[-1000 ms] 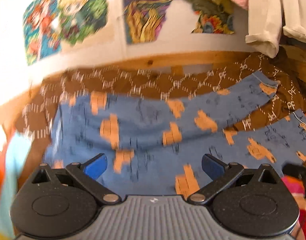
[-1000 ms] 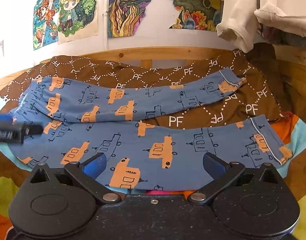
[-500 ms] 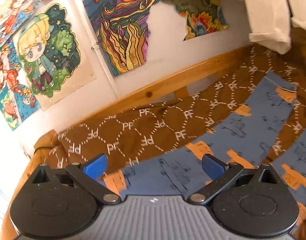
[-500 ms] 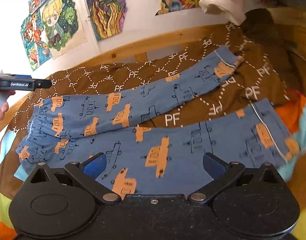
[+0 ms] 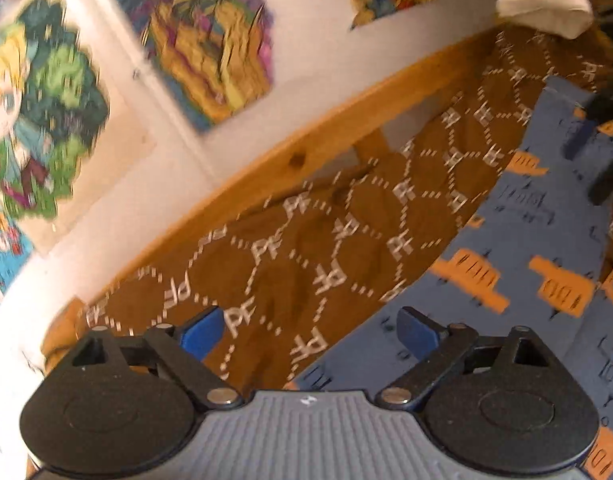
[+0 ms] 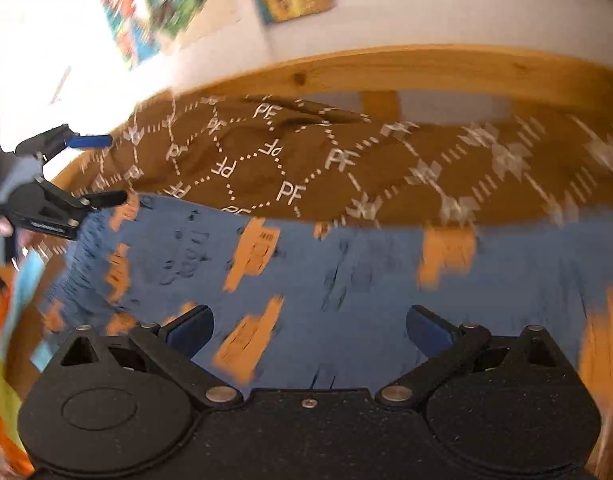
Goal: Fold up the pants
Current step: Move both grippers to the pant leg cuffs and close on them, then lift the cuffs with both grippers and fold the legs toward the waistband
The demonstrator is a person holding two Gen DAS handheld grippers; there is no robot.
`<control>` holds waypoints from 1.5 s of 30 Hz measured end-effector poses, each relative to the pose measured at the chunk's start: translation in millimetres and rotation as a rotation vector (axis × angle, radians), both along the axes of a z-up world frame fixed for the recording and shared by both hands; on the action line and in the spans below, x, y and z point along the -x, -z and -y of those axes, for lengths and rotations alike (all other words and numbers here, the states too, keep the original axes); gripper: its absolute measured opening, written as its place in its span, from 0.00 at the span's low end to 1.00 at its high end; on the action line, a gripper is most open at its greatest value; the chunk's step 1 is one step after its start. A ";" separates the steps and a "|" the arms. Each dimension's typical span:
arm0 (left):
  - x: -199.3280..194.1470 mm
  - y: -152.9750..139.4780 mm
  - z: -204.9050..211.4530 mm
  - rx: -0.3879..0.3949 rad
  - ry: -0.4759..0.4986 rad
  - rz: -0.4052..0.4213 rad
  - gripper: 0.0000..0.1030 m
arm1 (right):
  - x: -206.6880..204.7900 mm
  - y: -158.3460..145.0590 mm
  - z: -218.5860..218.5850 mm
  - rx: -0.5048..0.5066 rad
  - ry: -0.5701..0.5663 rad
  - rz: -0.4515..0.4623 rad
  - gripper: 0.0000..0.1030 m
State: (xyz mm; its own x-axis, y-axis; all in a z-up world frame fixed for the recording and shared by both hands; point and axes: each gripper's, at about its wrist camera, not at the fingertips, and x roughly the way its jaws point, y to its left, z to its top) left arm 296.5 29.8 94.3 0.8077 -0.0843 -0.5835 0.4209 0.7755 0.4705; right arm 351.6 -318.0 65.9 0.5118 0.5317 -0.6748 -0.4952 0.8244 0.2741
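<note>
The left tool point(image 5: 308, 330) is seen with its blue-padded fingers spread wide and nothing held between them, hovering over the edge where the blue pants point(image 5: 546, 248) meet a brown blanket point(image 5: 306, 240) printed with white "PF" letters. The right tool point(image 6: 309, 330) is likewise held wide apart and empty, poised above the pants point(image 6: 346, 272), which are laid flat across the bed. In the right wrist view the left tool point(image 6: 94, 168) is glimpsed at the far left, its fingers parted near the end of the pants; whether the cloth is touched cannot be told. In the left wrist view a dark, blurred shape at the right edge is seen over one pant leg, too smeared to be made out. The pants are patterned with orange vehicles and are spread over the brown blanket. Behind the bed a wooden rail point(image 6: 386, 68) is run along a white wall point(image 5: 306, 60), on which colourful posters point(image 5: 210, 40) are hung. A pale garment point(image 5: 542, 4) is draped at the upper right. Both views are smeared by motion.
</note>
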 end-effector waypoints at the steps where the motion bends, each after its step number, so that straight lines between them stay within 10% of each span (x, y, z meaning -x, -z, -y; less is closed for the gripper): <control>1: -5.3 2.6 -5.4 0.010 -0.011 -0.023 0.89 | -18.4 1.8 -7.0 0.027 -0.043 0.003 0.96; 5: -19.4 11.8 -14.9 0.005 0.000 -0.085 0.79 | -74.9 7.3 -40.2 0.136 -0.196 0.039 0.85; 10: -17.6 31.0 -16.9 -0.079 0.074 -0.151 0.37 | -105.3 20.3 -60.5 0.316 -0.310 0.070 0.60; 15: -29.8 38.7 -25.9 -0.030 0.052 -0.246 0.46 | -112.5 26.6 -50.7 0.319 -0.381 0.017 0.58; 18: -37.1 43.8 -32.2 -0.013 0.034 -0.285 0.55 | -116.4 35.0 -42.5 0.321 -0.363 -0.016 0.74; 23: -37.6 43.7 -30.0 -0.026 0.021 -0.298 0.19 | -117.4 43.0 -38.3 0.300 -0.341 -0.028 0.74; 32: -14.0 41.1 -5.6 -0.110 -0.010 -0.188 0.02 | -89.2 39.7 -49.2 0.337 -0.336 0.063 0.07; 38: -17.6 14.8 -5.3 -0.054 -0.080 -0.094 0.02 | -63.5 16.1 -69.8 0.539 -0.267 0.326 0.02; 45: -49.5 1.3 -17.7 -0.011 -0.225 -0.038 0.02 | -99.9 -29.6 -89.6 0.528 -0.133 0.496 0.02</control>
State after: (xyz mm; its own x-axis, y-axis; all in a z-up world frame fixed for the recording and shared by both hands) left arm 346.0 47.4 93.0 0.7826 0.1021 -0.6141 0.2555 0.8468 0.4665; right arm 451.6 -228.4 95.5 0.7771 0.2786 -0.5644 -0.5629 0.7088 -0.4252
